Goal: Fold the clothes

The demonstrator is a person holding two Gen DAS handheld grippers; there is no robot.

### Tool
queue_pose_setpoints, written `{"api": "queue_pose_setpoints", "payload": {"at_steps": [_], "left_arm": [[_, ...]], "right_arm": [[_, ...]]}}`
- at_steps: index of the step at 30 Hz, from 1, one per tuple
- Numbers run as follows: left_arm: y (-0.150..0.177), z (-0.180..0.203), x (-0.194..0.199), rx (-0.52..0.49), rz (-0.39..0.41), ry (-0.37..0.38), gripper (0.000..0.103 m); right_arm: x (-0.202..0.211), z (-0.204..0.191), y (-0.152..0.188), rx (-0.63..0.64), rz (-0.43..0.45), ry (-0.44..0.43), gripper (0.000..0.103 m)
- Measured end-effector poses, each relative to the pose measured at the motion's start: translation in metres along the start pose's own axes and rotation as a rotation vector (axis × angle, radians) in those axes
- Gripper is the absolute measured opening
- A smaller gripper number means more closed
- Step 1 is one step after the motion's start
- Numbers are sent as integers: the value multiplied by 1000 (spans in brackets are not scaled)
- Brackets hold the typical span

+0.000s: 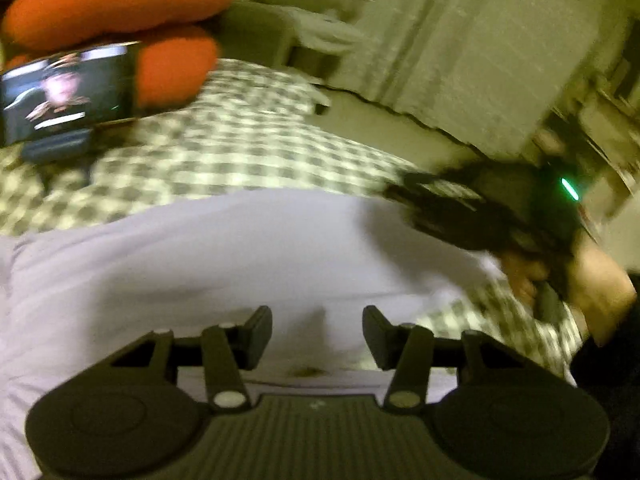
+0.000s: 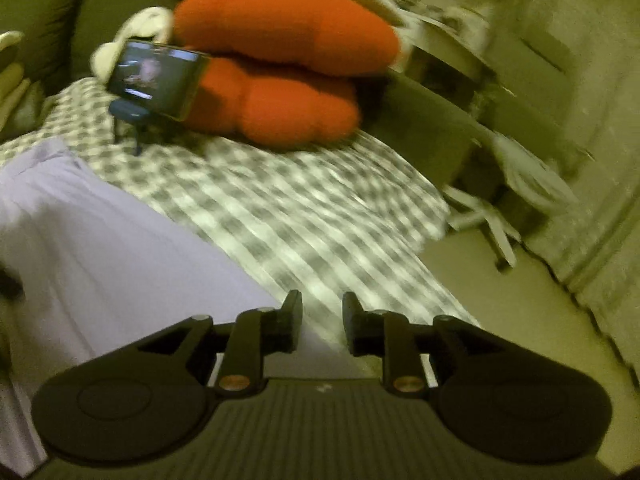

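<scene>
- Left wrist view: left gripper has jaws spread, nothing pinched between them; the pale lilac garment lies under and ahead of the fingertips, and whether they touch it is unclear.
- The lilac garment is spread flat on the checked bedsheet, filling the lower middle of the view, with a small dark mark near its close edge.
- Right gripper, seen from the side at the garment's right edge, is heavily blurred; its jaw state is unreadable here. A green light glows on its body, and the hand holding it is partly in view below.
- Orange cushion upper left, with a phone, screen lit, propped in front of it on a small stand.
- Pale floor and a wall beyond the bed edge.
- Right wrist view: right gripper has jaws parted by a narrow gap, nothing between them; it hangs over the line where lilac garment meets checked bedsheet.
- The garment takes the left half and the sheet runs diagonally to the right.
- Orange cushion top centre, stacked lobes, with the phone leaning on its left side.
- A white folding frame stands on the floor at right; the picture is motion-blurred.
</scene>
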State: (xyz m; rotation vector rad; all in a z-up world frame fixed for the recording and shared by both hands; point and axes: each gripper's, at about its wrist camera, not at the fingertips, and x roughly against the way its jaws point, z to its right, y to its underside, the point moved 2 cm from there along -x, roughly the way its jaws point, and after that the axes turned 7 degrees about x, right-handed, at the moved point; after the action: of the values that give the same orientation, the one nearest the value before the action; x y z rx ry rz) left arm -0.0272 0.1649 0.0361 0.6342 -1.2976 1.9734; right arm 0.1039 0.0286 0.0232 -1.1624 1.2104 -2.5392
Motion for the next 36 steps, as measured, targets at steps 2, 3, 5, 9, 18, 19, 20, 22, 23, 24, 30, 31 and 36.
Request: {"api": "queue_pose_setpoints", "payload": {"at_steps": [2, 3, 5, 9, 18, 19, 20, 22, 23, 24, 30, 31, 36], "left_arm": [[-4, -10, 2, 45, 9, -36, 50], [-4, -11, 1, 47, 8, -54, 50], [-2, -9, -3, 32, -4, -67, 50], [3, -4, -11, 4, -30, -85, 50], [8, -3, -18, -10, -58, -94, 50], [8, -3, -19, -9, -60, -93, 51], [8, -3, -20, -11, -61, -95, 51], [9, -1, -21, -19, -64, -98, 51], [9, 0, -21, -22, -65, -97, 51], [10, 1, -21, -24, -67, -95, 51], [12, 5, -23, -22, -77, -72, 51], [12, 6, -23, -26, -78, -70, 52], [14, 14, -24, -44, -75, -57, 52]], "right_arm": [[5, 11, 19, -38, -65, 44, 25], [6, 17, 29, -54, -106, 65, 25], [10, 26, 48, -83, -178, 101, 25], [23, 42, 72, -185, -256, 111, 25], [56, 131, 143, -563, -266, 141, 41], [61, 141, 152, -595, -271, 172, 41], [66, 149, 161, -617, -283, 206, 41], [73, 164, 180, -674, -298, 252, 41], [76, 172, 191, -710, -299, 266, 41], [81, 179, 201, -752, -291, 275, 41], [100, 204, 225, -894, -291, 350, 41], [102, 204, 224, -890, -281, 350, 41], [102, 195, 192, -753, -205, 342, 41]]}}
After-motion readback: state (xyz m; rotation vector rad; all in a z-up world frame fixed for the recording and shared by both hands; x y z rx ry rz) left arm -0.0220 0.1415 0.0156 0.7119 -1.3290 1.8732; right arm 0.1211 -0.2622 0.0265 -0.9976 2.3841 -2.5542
